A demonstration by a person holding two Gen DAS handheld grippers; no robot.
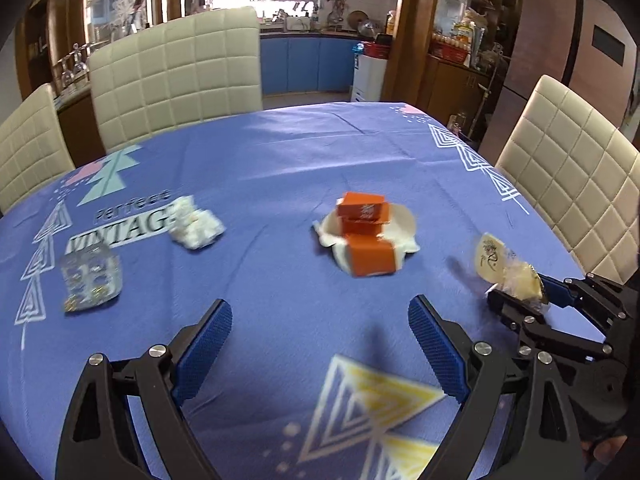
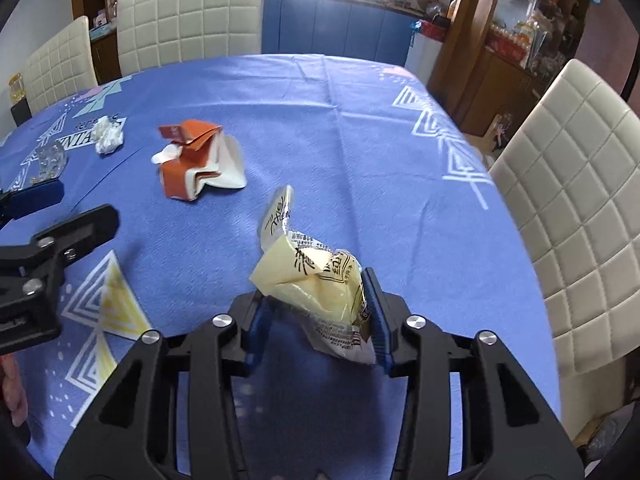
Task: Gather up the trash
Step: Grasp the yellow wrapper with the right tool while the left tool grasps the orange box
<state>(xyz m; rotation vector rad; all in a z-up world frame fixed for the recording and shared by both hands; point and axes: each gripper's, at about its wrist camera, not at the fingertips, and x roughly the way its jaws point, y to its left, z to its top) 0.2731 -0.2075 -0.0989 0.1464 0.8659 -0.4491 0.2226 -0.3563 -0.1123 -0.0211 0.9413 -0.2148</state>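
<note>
My right gripper [image 2: 316, 304] is shut on a crumpled yellow snack wrapper [image 2: 316, 280] and holds it above the blue tablecloth; it also shows at the right of the left wrist view [image 1: 516, 300], with the wrapper [image 1: 500, 264] in it. My left gripper [image 1: 320, 328] is open and empty above the near part of the table. A torn orange and white carton [image 1: 366, 236] lies mid-table, also in the right wrist view [image 2: 196, 160]. A crumpled white tissue [image 1: 194, 224] and a clear plastic blister tray [image 1: 90, 276] lie to the left.
The table has a blue patterned tablecloth [image 1: 300, 160]. Cream padded chairs stand at the far side [image 1: 176, 72], at the left [image 1: 32, 148] and at the right [image 1: 576, 184]. A kitchen and shelves are behind.
</note>
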